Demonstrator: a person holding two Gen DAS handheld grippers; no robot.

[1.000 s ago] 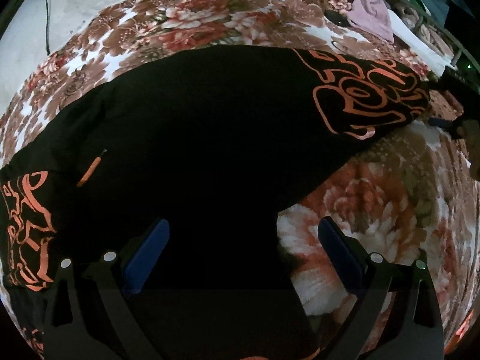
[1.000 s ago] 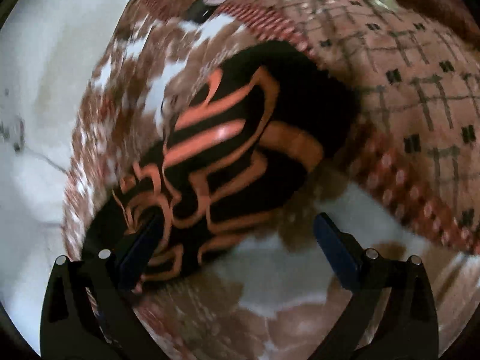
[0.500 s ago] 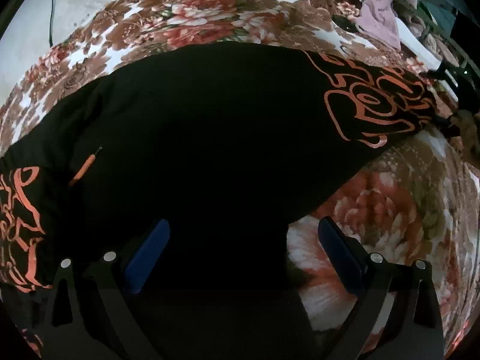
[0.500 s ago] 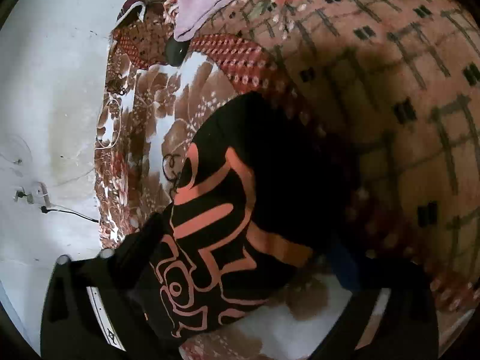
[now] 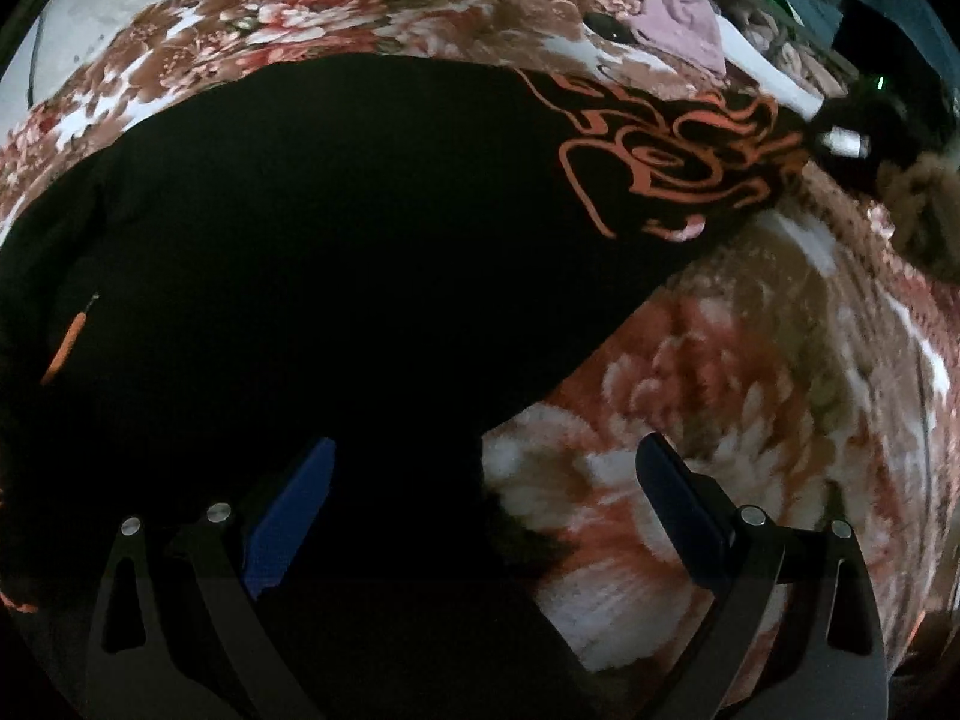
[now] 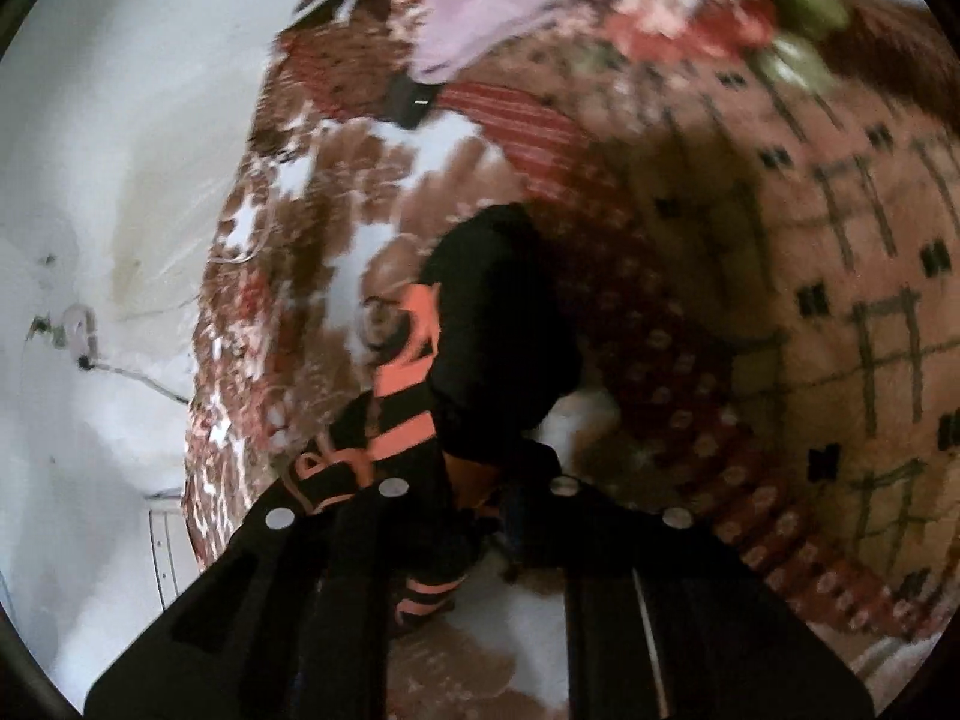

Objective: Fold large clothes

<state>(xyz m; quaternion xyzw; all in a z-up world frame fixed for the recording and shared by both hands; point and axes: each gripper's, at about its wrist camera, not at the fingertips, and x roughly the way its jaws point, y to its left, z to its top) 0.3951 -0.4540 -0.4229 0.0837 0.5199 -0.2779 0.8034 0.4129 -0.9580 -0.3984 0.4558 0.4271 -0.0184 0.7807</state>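
A large black garment point(image 5: 312, 228) with orange printed lines lies spread across a floral blanket point(image 5: 708, 396). Its printed end point(image 5: 678, 150) points to the right. My left gripper point(image 5: 483, 480) is open, with its blue pads just above the garment's near edge. My right gripper point(image 6: 474, 498) is shut on the garment's printed end point(image 6: 492, 324), with black and orange cloth bunched between the fingers. It also shows at the far right of the left wrist view point(image 5: 852, 132).
A lilac cloth point(image 5: 684, 24) and a small dark object point(image 5: 606, 27) lie at the blanket's far side. A brown checked blanket point(image 6: 840, 228) lies to the right. A white wall point(image 6: 108, 180) with a cable stands beyond the bed.
My right gripper has come down onto the printed end and closed on it. The left gripper stays open over the near edge and has shifted a little.
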